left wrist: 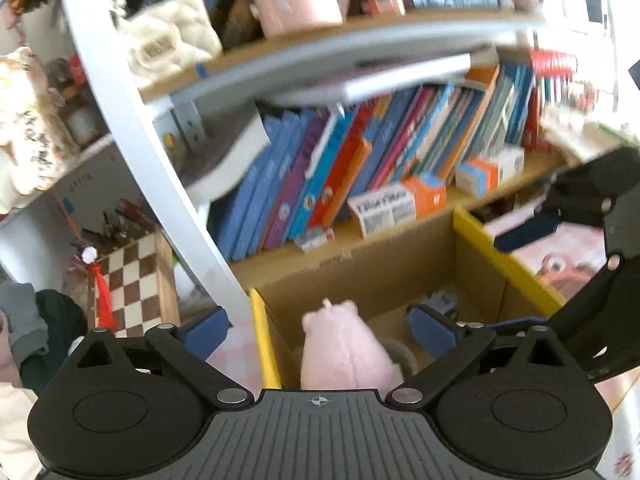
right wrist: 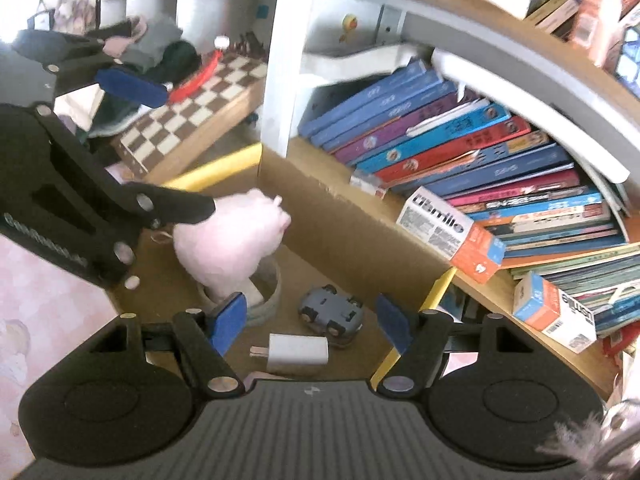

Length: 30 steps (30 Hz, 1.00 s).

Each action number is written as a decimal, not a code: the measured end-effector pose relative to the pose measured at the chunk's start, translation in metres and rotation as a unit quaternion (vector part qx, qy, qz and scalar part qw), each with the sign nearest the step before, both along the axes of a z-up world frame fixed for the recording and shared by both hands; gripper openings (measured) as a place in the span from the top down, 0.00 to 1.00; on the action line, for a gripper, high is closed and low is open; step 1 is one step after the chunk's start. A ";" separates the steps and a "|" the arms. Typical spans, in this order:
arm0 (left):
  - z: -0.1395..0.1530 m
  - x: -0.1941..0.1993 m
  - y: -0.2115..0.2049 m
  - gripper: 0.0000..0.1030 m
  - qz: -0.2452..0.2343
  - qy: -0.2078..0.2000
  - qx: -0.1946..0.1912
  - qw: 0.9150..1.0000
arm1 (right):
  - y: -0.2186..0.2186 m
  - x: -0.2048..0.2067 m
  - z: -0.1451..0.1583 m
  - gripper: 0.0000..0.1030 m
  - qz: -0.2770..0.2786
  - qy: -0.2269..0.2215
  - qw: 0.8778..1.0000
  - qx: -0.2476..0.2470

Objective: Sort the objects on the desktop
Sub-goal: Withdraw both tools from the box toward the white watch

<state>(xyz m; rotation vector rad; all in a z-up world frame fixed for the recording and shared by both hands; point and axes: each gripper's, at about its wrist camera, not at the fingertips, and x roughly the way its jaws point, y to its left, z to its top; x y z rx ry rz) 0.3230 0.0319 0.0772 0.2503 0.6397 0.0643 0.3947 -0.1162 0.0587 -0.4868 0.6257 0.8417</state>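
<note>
The soft pink plush toy (left wrist: 344,350) stands low centre in the cardboard box (left wrist: 360,276), between the spread left gripper (left wrist: 318,330); the right gripper (right wrist: 310,322) is likewise spread, empty.

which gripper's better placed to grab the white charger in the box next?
Right, probably. The right gripper is open with the white charger lying just below its fingers in the cardboard box. The left gripper is open around the pink plush.

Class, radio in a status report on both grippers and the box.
Both grippers open, empty. Pink plush toy inside cardboard box. Nothing blocking.
</note>
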 end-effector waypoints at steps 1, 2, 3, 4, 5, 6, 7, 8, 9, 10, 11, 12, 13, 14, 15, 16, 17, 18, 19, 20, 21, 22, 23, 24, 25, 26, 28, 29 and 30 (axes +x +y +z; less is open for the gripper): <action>0.004 -0.005 0.001 0.02 0.000 -0.006 -0.006 1.000 | -0.004 -0.004 0.002 0.30 -0.004 -0.001 1.000 0.004; 0.009 -0.011 0.002 0.02 0.000 -0.012 -0.013 1.000 | -0.007 -0.008 0.004 0.30 -0.008 -0.002 1.000 0.008; 0.012 -0.017 0.003 0.02 0.000 -0.017 -0.018 1.000 | -0.011 -0.012 0.006 0.29 -0.012 -0.004 1.000 0.012; 0.015 -0.023 0.003 0.02 -0.001 -0.020 -0.023 1.000 | -0.014 -0.016 0.008 0.28 -0.016 -0.005 1.000 0.015; 0.017 -0.029 0.003 0.02 -0.001 -0.022 -0.025 0.999 | -0.018 -0.020 0.010 0.27 -0.020 -0.006 1.000 0.019; 0.018 -0.034 0.003 0.02 -0.001 -0.024 -0.025 0.999 | -0.021 -0.024 0.012 0.27 -0.025 -0.007 0.999 0.023; 0.019 -0.040 0.003 0.02 -0.001 -0.025 -0.024 0.999 | -0.025 -0.028 0.014 0.27 -0.029 -0.009 0.999 0.027; 0.020 -0.046 0.003 0.02 0.000 -0.026 -0.023 0.999 | -0.029 -0.032 0.016 0.27 -0.033 -0.010 0.999 0.031; 0.021 -0.052 0.003 0.02 0.000 -0.027 -0.024 0.999 | -0.032 -0.036 0.019 0.27 -0.037 -0.011 0.999 0.035; 0.022 -0.059 0.004 0.02 0.000 -0.028 -0.025 0.999 | -0.036 -0.040 0.021 0.27 -0.041 -0.012 0.998 0.038; 0.023 -0.066 0.004 0.02 0.000 -0.029 -0.027 0.999 | -0.039 -0.044 0.023 0.27 -0.045 -0.014 0.998 0.042; 0.024 -0.073 0.004 0.02 0.000 -0.030 -0.029 0.999 | -0.043 -0.049 0.024 0.27 -0.049 -0.015 0.998 0.046; 0.025 -0.079 0.003 0.02 0.001 -0.031 -0.031 0.999 | -0.048 -0.054 0.025 0.26 -0.053 -0.015 0.997 0.048; 0.026 -0.086 0.003 0.01 0.001 -0.032 -0.034 0.999 | -0.052 -0.059 0.026 0.26 -0.057 -0.016 0.997 0.050; 0.027 -0.093 0.003 0.01 0.000 -0.034 -0.037 0.999 | -0.056 -0.063 0.027 0.26 -0.060 -0.016 0.997 0.053; 0.028 -0.098 0.003 0.01 0.000 -0.035 -0.041 0.999 | -0.060 -0.069 0.027 0.26 -0.063 -0.015 0.996 0.054; 0.028 -0.104 0.002 0.01 0.001 -0.036 -0.044 0.998 | -0.064 -0.074 0.028 0.26 -0.066 -0.015 0.996 0.055; 0.029 -0.110 0.001 0.01 0.001 -0.037 -0.046 0.998 | -0.067 -0.079 0.029 0.25 -0.067 -0.017 0.996 0.055; 0.029 -0.115 0.000 0.01 0.002 -0.039 -0.048 0.998 | -0.070 -0.085 0.029 0.25 -0.068 -0.019 0.996 0.055; 0.030 -0.121 -0.001 0.01 0.002 -0.040 -0.051 0.998 | -0.074 -0.091 0.029 0.24 -0.069 -0.020 0.996 0.055; 0.030 -0.127 -0.002 0.01 0.003 -0.042 -0.053 0.998 | -0.077 -0.097 0.029 0.23 -0.071 -0.021 0.996 0.056; 0.030 -0.132 -0.004 0.01 0.004 -0.044 -0.056 0.997 | -0.081 -0.103 0.029 0.22 -0.073 -0.022 0.995 0.057; 0.029 -0.138 -0.005 0.01 0.004 -0.044 -0.060 0.997 | -0.084 -0.109 0.029 0.21 -0.075 -0.022 0.995 0.058; 0.029 -0.144 -0.007 0.01 0.004 -0.044 -0.065 0.997 | -0.088 -0.115 0.028 0.20 -0.078 -0.022 0.995 0.060; 0.028 -0.150 -0.008 0.01 0.004 -0.042 -0.069 0.997 | -0.091 -0.121 0.027 0.18 -0.081 -0.021 0.995 0.061; 0.027 -0.155 -0.010 0.01 0.003 -0.041 -0.072 0.997 | -0.095 -0.127 0.026 0.18 -0.084 -0.020 0.994 0.061; 0.024 -0.165 -0.013 0.01 0.002 -0.038 -0.073 0.997 | -0.102 -0.138 0.022 0.18 -0.091 -0.016 0.994 0.060; 0.022 -0.170 -0.015 0.01 0.002 -0.036 -0.071 0.997 | -0.106 -0.144 0.020 0.18 -0.094 -0.014 0.994 0.059; 0.020 -0.175 -0.016 0.01 0.002 -0.034 -0.069 0.997 | -0.109 -0.149 0.018 0.18 -0.097 -0.011 0.994 0.059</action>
